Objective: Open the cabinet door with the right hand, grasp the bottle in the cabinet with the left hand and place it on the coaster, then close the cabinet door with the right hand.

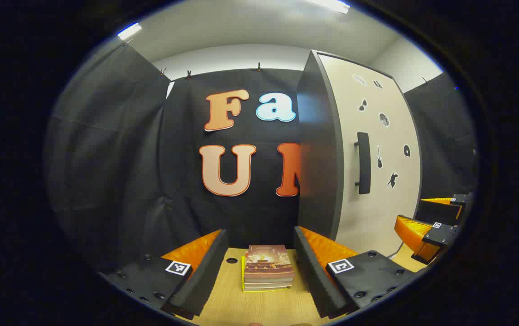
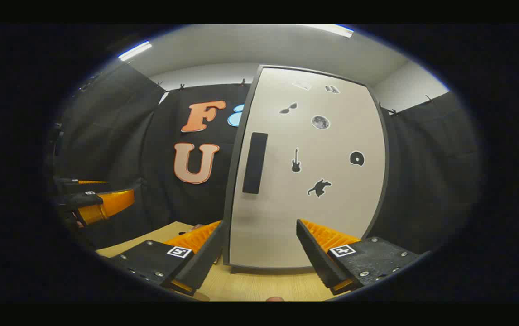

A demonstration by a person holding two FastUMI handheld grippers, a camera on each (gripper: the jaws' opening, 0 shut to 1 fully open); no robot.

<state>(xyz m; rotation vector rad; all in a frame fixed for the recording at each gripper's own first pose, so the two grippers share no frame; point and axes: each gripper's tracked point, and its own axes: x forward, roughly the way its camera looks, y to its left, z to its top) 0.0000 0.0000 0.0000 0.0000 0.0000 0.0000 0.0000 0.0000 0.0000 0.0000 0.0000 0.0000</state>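
The tall cabinet's pale door [image 2: 314, 203] stands closed, flush in its dark frame. Its dark vertical handle [image 2: 255, 163] is on the door's left side. My right gripper [image 2: 259, 226] is open just in front of the door's lower part, touching nothing. My left gripper [image 1: 259, 235] is open over the wooden table [image 1: 259, 308], left of the cabinet, with nothing between its fingers. From there I see the cabinet door [image 1: 377, 136] and handle [image 1: 363, 163] at an angle, with the right gripper [image 1: 411, 210] beyond. The closed door hides anything inside the cabinet.
A short stack of books [image 1: 267, 267] lies on the table ahead of my left gripper, near the cabinet's left side panel [image 1: 318, 158]. Black cloth walls close the booth behind and on both sides. The left gripper [image 2: 114, 188] appears at the far left in the right gripper view.
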